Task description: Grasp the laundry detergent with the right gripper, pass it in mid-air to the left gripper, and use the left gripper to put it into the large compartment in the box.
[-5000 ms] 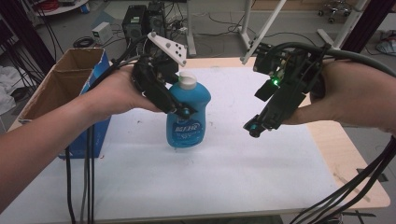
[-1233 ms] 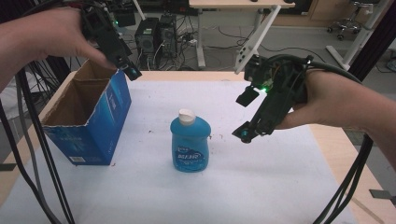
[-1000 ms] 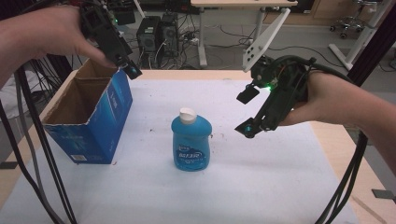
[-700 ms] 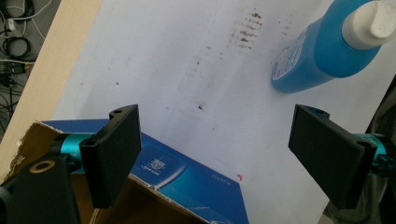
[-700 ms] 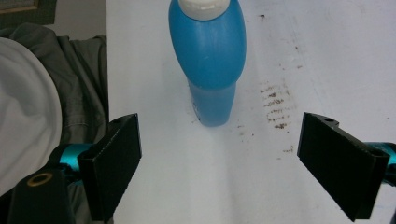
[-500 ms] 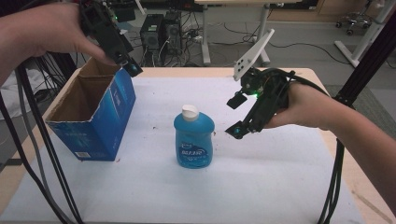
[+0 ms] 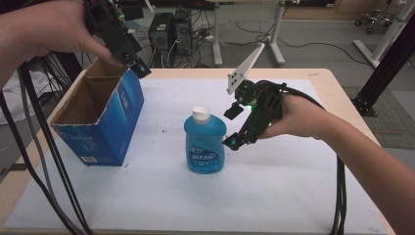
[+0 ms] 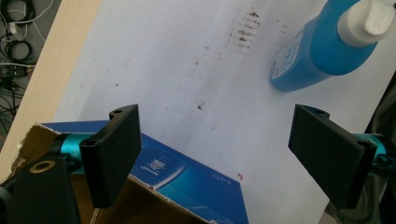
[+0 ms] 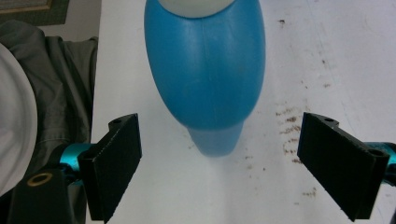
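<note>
I have the right gripper [image 7: 234, 128] lined up on the blue soap bottle [image 7: 205, 145], which stands upright on the white sheet [image 7: 274, 196] near the middle of the table, white cap [image 7: 200, 114] on top. In the high view the gripper sits just right of the bottle's shoulder, tilted down toward it. In the right gripper view its jaws are spread wide with nothing between them, and the bottle [image 9: 205, 70] is centred in the gap ahead of the tips, so the approach looks squared for a grasp across the body. I judge the opening wide enough to take the bottle without nudging it first.

My left gripper [image 7: 134, 63] hangs over the far right corner of the open cardboard box [image 7: 98, 122], which sits at the left of the sheet, well apart from the bottle. Its jaws are also parted and empty in the left gripper view, with the box's blue wall [image 8: 187, 182] right beneath them and the bottle [image 8: 322, 46] farther off. I keep it parked high there so it stays clear of the right hand's path.

The box mouth faces up with nothing in sight inside it, which suits dropping the bottle in. My next concern is closing low enough on the bottle's curved, slick sides that it doesn't squirt out or tip.
</note>
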A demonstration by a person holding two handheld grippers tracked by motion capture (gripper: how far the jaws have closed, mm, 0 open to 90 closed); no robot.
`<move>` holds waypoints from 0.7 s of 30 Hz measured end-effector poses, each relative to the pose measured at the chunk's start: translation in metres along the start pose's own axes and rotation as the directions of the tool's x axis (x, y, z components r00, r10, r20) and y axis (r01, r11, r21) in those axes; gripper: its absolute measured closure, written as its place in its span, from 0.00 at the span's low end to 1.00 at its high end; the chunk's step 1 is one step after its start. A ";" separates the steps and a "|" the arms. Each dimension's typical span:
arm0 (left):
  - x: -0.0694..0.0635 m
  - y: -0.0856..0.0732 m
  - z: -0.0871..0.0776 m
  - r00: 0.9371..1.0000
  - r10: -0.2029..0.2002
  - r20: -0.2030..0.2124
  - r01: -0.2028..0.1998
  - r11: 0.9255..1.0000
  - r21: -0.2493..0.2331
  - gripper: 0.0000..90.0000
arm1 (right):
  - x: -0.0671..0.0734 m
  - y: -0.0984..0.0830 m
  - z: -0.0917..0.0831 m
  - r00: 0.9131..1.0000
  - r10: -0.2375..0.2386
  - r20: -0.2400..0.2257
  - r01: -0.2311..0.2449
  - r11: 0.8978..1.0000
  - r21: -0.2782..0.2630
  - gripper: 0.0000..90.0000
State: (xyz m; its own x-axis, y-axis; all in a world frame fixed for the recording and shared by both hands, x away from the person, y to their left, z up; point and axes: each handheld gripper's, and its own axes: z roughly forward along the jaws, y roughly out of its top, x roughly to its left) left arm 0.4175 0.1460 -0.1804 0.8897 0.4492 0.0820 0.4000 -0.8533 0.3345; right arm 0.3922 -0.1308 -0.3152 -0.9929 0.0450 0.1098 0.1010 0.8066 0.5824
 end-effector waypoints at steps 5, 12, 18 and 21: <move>-0.001 0.001 0.001 1.000 0.007 0.006 -0.007 1.000 0.001 0.19 | 0.002 0.003 0.009 1.000 -0.011 -0.010 0.011 1.000 0.000 0.15; -0.002 0.001 0.001 1.000 0.015 0.012 -0.015 1.000 0.005 0.19 | 0.003 0.006 0.019 1.000 -0.020 -0.024 0.020 1.000 -0.003 0.15; -0.003 0.002 0.001 1.000 0.015 0.013 -0.015 1.000 0.005 0.19 | 0.006 0.011 0.030 0.999 -0.040 -0.021 0.040 0.999 -0.007 0.15; -0.003 0.001 0.001 1.000 0.015 0.014 -0.015 1.000 0.008 0.19 | 0.006 0.011 0.033 0.999 -0.035 -0.017 0.035 0.999 -0.004 0.15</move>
State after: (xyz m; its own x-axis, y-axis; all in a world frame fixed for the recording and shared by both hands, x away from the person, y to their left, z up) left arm 0.4154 0.1434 -0.1811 0.8986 0.4326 0.0735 0.3882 -0.8619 0.3261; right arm 0.3852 -0.1020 -0.3342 -0.9947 0.0064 0.1030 0.0661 0.8056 0.5888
